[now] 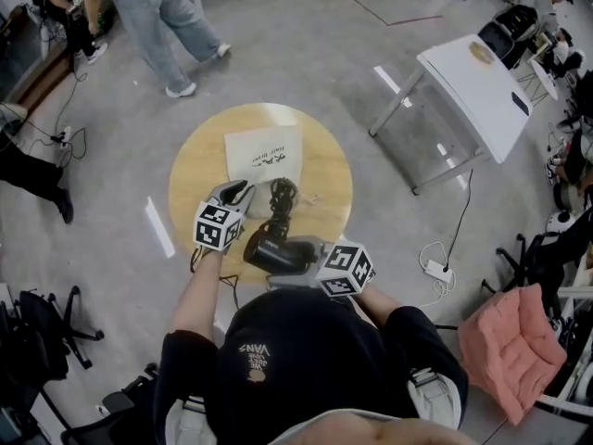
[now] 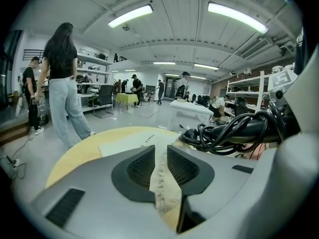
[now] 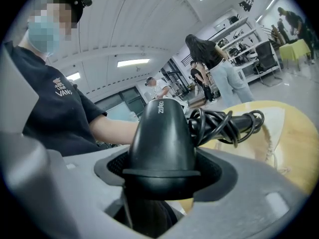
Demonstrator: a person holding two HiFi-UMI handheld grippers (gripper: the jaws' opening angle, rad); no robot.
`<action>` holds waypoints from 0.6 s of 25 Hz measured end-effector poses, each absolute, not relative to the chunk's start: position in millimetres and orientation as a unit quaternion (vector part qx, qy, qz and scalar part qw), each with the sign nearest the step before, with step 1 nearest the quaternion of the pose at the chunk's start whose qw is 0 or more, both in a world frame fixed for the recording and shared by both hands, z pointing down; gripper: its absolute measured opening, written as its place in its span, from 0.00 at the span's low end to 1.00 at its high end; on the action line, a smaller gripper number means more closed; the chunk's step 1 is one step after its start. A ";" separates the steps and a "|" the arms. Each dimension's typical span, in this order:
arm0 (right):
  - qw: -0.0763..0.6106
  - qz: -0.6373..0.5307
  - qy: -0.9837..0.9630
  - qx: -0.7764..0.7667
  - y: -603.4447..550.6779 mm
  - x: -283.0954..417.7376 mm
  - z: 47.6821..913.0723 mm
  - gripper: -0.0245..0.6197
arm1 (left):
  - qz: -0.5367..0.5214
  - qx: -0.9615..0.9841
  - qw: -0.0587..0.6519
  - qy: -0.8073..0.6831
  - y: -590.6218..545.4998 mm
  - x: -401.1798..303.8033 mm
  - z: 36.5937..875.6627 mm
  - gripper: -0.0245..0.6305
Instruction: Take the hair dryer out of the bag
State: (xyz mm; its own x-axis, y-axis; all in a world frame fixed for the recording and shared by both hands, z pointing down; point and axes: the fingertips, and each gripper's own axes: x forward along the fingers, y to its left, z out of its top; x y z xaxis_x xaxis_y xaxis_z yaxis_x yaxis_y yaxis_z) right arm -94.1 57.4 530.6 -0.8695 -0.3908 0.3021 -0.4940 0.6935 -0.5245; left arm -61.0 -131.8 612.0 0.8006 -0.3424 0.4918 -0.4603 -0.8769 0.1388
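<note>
Right gripper [image 3: 162, 176] jaws clamped on the barrel of the black plastic hair dryer [image 3: 162, 133]. Barrel print reads roughly "ZEBO". The dryer is out of the bag, held over the near edge of the round wooden tabletop [image 1: 199, 170]. Its black cord [image 1: 283, 197] is bundled round the handle. Flat cream fabric bag [image 1: 264, 156] lies toward the far edge, print looks like "Hair Dryer". Left gripper [image 2: 160, 166] jaws slightly apart, with the bag's frayed edge in the gap.
</note>
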 end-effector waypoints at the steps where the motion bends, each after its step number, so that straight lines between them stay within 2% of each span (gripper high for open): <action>1: 0.083 0.308 -0.917 0.241 58.8 -95.7 529.9 0.58 | 0.230 0.940 0.128 -0.215 -131.3 -63.8 611.9 0.17; 15: 0.029 0.276 -0.914 0.295 47.0 -78.9 490.9 0.58 | 0.151 0.961 0.117 -0.201 -103.8 -79.8 550.5 0.17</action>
